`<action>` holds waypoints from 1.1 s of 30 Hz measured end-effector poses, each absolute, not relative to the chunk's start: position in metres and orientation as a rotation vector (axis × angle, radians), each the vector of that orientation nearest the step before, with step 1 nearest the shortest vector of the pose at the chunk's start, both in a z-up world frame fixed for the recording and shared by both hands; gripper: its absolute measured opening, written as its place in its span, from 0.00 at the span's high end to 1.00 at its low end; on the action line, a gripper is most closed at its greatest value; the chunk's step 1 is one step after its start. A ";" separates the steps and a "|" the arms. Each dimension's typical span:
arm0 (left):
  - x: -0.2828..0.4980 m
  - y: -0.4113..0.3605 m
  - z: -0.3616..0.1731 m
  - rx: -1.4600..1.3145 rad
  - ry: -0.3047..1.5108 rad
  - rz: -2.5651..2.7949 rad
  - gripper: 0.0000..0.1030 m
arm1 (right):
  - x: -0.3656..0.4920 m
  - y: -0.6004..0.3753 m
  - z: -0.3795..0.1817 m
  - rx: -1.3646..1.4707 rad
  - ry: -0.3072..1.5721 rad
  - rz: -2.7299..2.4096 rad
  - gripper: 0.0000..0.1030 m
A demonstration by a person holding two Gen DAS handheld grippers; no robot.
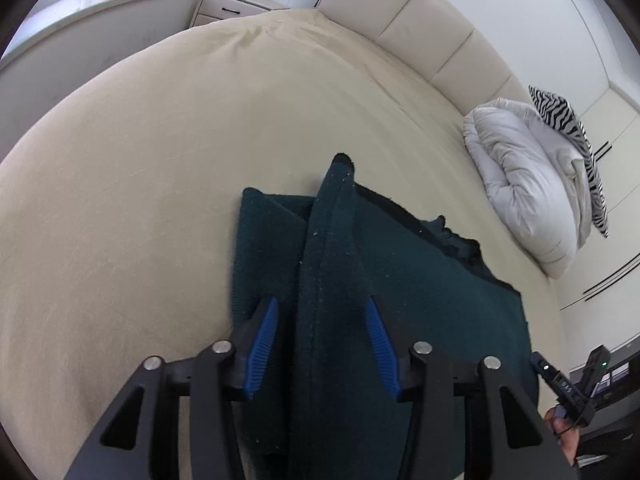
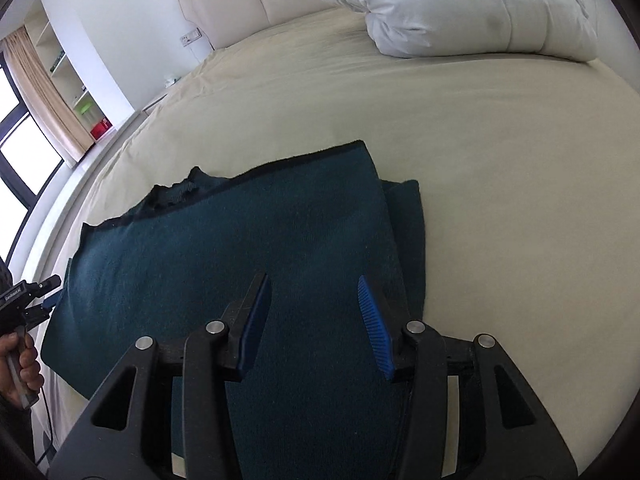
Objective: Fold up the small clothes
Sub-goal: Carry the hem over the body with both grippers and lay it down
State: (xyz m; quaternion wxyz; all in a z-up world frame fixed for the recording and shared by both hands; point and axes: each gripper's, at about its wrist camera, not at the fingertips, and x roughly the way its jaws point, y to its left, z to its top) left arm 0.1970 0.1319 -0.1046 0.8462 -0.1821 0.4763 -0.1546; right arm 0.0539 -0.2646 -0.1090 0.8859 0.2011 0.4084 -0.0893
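Both grippers I'm holding spread | left gripper [image 1: 322, 328] is straddling a raised ridge of the dark green garment [image 1: 420, 280] | right gripper [image 2: 316, 316] is hovering, garment [image 2: 240, 248] lying beneath its fingers on the bed [image 2: 500, 160]

a dark teal fuzzy knit garment [image 2: 224, 248] lies partly folded on the beige bed sheet [image 2: 500, 184], one edge raised in a ridge, its ribbed collar towards the headboard.

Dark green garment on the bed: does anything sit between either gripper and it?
Nothing visible does. The dark green garment lies directly under the open right gripper, and a raised fold runs between the fingers of the open left gripper. The white duvet lies apart.
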 end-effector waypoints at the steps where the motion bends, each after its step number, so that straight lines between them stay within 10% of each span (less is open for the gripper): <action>1: 0.198 0.132 -0.106 -0.357 1.006 -0.306 0.76 | 0.048 -0.266 -0.112 0.420 0.851 -0.188 0.57; 18: 0.174 0.140 -0.094 -0.346 0.945 -0.319 0.96 | 0.040 -0.269 -0.117 0.395 0.828 -0.229 0.58; 22: 0.162 0.136 -0.082 -0.313 0.910 -0.343 0.62 | 0.019 -0.280 -0.107 0.464 0.756 -0.238 0.43; 29: 0.154 0.118 -0.095 -0.222 0.960 -0.337 0.59 | 0.002 -0.278 -0.106 0.386 0.773 -0.262 0.35; 33: 0.151 0.115 -0.101 -0.171 0.963 -0.292 0.83 | 0.001 -0.277 -0.112 0.392 0.807 -0.253 0.38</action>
